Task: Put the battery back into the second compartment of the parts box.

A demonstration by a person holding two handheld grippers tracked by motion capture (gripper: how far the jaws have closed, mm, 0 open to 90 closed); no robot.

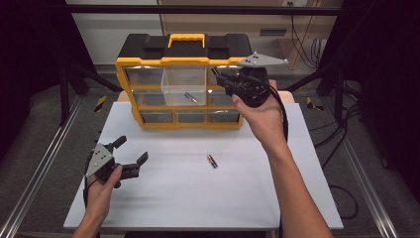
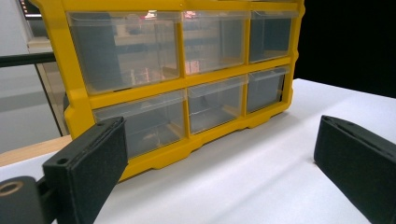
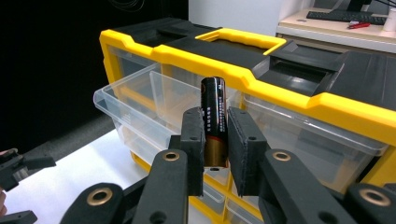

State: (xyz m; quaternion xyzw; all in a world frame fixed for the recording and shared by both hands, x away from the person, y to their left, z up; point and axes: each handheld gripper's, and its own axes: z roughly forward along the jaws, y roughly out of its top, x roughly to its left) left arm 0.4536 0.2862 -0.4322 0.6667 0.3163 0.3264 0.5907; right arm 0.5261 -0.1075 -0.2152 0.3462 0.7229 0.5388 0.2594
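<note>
On the white table (image 1: 198, 198), at its far edge, stands a yellow-and-black drawer cabinet (image 1: 148, 54) with clear plastic drawers in rows; its top carries a yellow handle (image 1: 186, 38); in the high view the middle drawer of the top row (image 1: 183, 85) is pulled out toward the person, and a small dark battery-like object (image 1: 191, 97) lies on its floor. Up at the cabinet's right front, at the level of the top row, the right gripper (image 1: 222, 79) is held in the person's right hand (image 1: 265, 116); its jaws are clamped on a black-and-gold battery (image 3: 214, 122), which stands upright between them in the right gripper view, its upper half rising clear of the pads, just beside the open drawer and not yet inside it. Near the table's left front, well apart from the cabinet, the left gripper (image 1: 131, 156) hovers low over the surface in the left hand (image 1: 101, 191); its jaws stand wide apart with nothing between them, and the left gripper view looks along them at the cabinet's lower drawers. Between the two hands, on the bare table in front of the cabinet, a second battery (image 1: 212, 161) lies on its side, touched by neither gripper.
</note>
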